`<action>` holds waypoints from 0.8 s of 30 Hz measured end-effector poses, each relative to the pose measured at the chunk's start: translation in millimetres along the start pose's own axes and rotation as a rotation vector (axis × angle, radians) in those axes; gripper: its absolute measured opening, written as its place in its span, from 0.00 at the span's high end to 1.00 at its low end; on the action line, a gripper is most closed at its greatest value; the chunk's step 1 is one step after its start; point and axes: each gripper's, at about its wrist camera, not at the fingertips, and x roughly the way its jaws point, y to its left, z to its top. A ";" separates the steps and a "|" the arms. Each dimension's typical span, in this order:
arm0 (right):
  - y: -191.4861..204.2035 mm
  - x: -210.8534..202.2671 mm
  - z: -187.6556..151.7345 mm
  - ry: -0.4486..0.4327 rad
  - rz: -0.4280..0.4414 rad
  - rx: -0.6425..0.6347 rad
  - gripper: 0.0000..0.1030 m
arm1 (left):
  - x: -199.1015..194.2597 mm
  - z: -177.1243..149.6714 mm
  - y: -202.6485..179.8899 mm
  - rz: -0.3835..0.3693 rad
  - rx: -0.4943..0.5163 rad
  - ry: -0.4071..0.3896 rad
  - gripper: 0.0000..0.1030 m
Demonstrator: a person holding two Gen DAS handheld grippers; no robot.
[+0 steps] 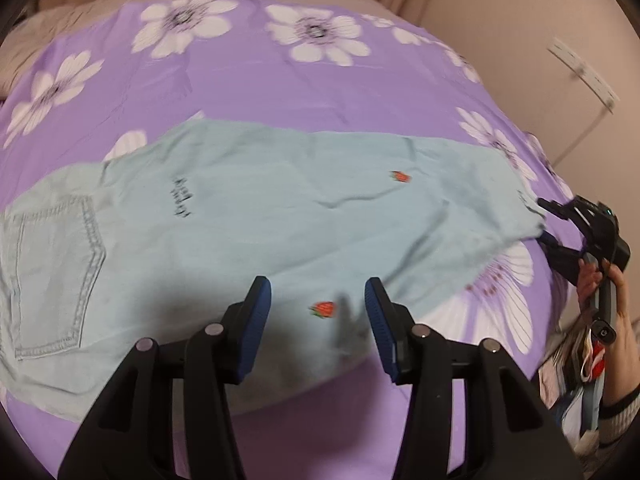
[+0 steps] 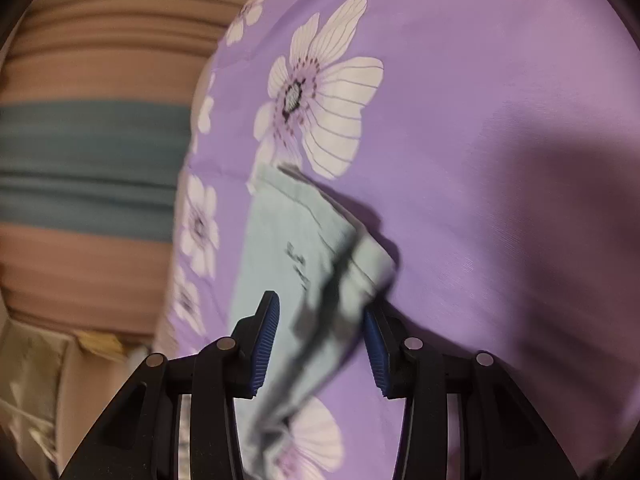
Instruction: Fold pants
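**Pants Laid Flat on Bedspread, Both Grippers Spread**

Blue-padded fingers point(image 1: 259, 320) of the left gripper point(image 1: 318, 322) are seen nearest the lens, held apart with nothing between them. Directly beneath the gap, a small red strawberry motif point(image 1: 323, 309) on the pale blue pants point(image 1: 248, 224) is observed. The pants are spread lengthwise across a purple floral bedspread point(image 1: 280, 80), with a stitched back pocket point(image 1: 56, 276) at the left end and black lettering point(image 1: 182, 196) further along. A second strawberry motif point(image 1: 400, 176) is noted toward the right end.

At the far right, the right gripper point(image 1: 546, 222) is seen at the hem of the pants, held by the person's hand point(image 1: 616, 304). In its own view, the right gripper point(image 2: 322, 344) is recorded with its jaws apart, the hem edge lying between them but not pinched. Image blur is noted around the hem. Pinkish curtains point(image 2: 92, 72) with a teal band are recorded beyond the bed.
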 end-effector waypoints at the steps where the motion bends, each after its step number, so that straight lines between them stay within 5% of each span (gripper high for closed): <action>1: 0.3 1.1 2.2 -0.004 0.002 0.007 0.71 | 3.3 0.0 3.7 0.006 -0.013 0.009 0.53; 3: 8.3 2.9 7.4 -0.017 -0.041 -0.033 0.94 | 9.5 -1.5 11.6 0.040 -0.024 0.027 0.53; 9: 58.1 -29.8 21.5 -0.094 -0.059 -0.307 0.94 | 16.8 -6.5 16.3 0.073 0.000 0.055 0.54; 11: 59.8 -23.4 19.3 -0.084 -0.140 -0.360 0.94 | 18.7 -6.7 16.0 0.085 0.011 0.055 0.54; 17: 18.4 -8.1 19.3 -0.054 -0.248 -0.285 0.94 | 16.8 -5.6 17.9 0.082 0.008 0.056 0.54; 20: 19.2 -19.9 21.0 -0.059 -0.228 -0.249 0.83 | 7.4 -4.6 18.4 0.089 -0.010 0.034 0.54; 24: 58.4 -44.0 4.5 -0.225 -0.397 -0.440 0.77 | -21.1 -5.1 27.8 0.068 -0.065 -0.045 0.52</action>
